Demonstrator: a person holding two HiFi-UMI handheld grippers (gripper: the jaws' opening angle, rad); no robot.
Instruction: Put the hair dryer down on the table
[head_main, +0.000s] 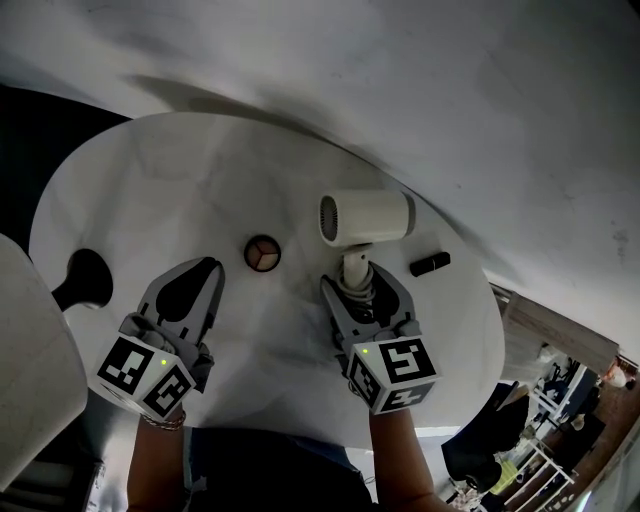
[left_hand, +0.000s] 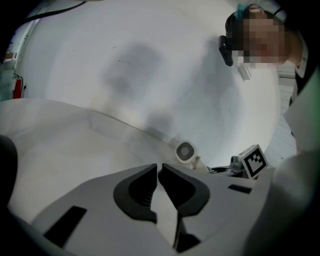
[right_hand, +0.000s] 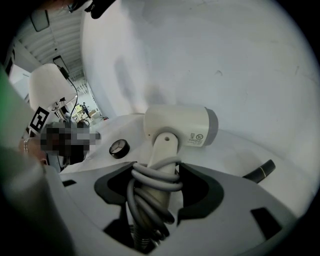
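My right hand-held gripper (head_main: 356, 287) squeezes the cream plastic hair dryer (head_main: 366, 217) by its cord-wrapped handle. Its head sticks out just ahead, over the round white desk (head_main: 200, 170), ready to set down. My left hand-held gripper (head_main: 203, 272) is closed and empty, not needed.

1. Far half of table (head_main: 150, 180), L of dryer (head_main: 365, 218): bare, room to pass.
2. Disc (head_main: 262, 252) lies betw. L gripper (head_main: 205, 272) & dryer.
3. Black tube (head_main: 429, 264) just R of dryer, near rim.
4. Dark lump (head_main: 85, 278) at L rim.
5. Wall (head_main: 450, 90) close behind.
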